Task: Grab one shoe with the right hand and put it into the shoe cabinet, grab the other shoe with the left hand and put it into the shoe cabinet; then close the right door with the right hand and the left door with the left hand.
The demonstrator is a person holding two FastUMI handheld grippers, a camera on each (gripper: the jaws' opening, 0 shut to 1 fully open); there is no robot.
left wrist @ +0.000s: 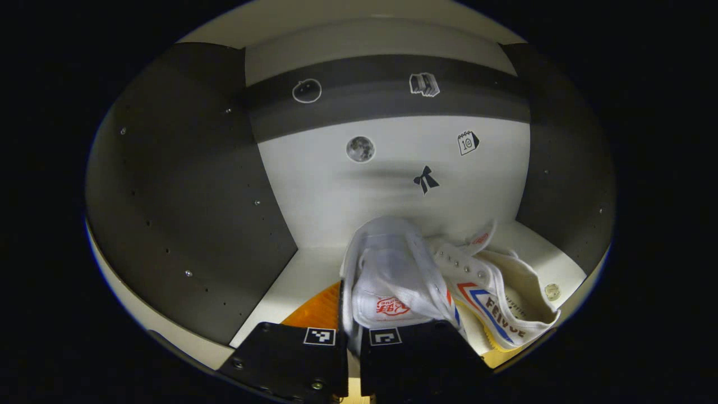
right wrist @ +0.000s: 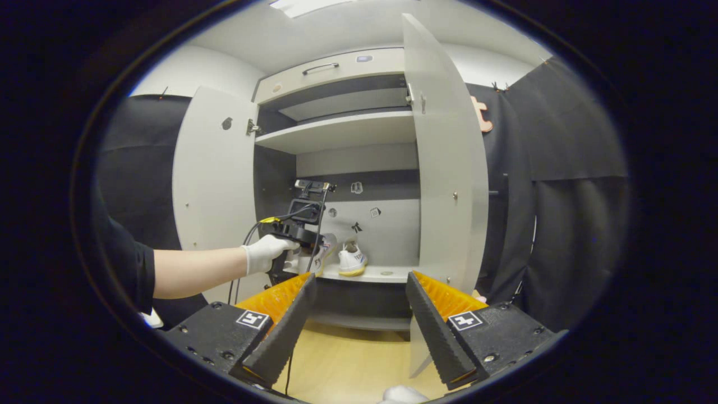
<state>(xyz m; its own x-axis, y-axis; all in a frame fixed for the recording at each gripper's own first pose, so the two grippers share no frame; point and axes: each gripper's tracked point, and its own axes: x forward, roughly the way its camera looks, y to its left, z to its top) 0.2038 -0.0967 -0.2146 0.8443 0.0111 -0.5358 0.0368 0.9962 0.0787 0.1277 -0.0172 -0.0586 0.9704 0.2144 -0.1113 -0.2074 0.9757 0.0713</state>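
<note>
Left gripper [left wrist: 352, 359] clamped on soft white canvas shoe [left wrist: 392, 280].

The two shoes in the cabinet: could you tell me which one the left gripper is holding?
The left gripper is shut on the nearer shoe, whose heel sits between its fingers. The other shoe lies free beside it on the cabinet shelf.

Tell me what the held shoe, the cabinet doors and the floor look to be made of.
Shoe: white woven fabric, likely canvas, matte and creased, with metal-looking eyelets. Left gripper pinches it.
Cabinet doors: smooth, matte pale-grey board, probably laminate; flat faces with small metal fittings.
Floor: light wood-look surface with a faint sheen; real wood or vinyl is unclear.
</note>
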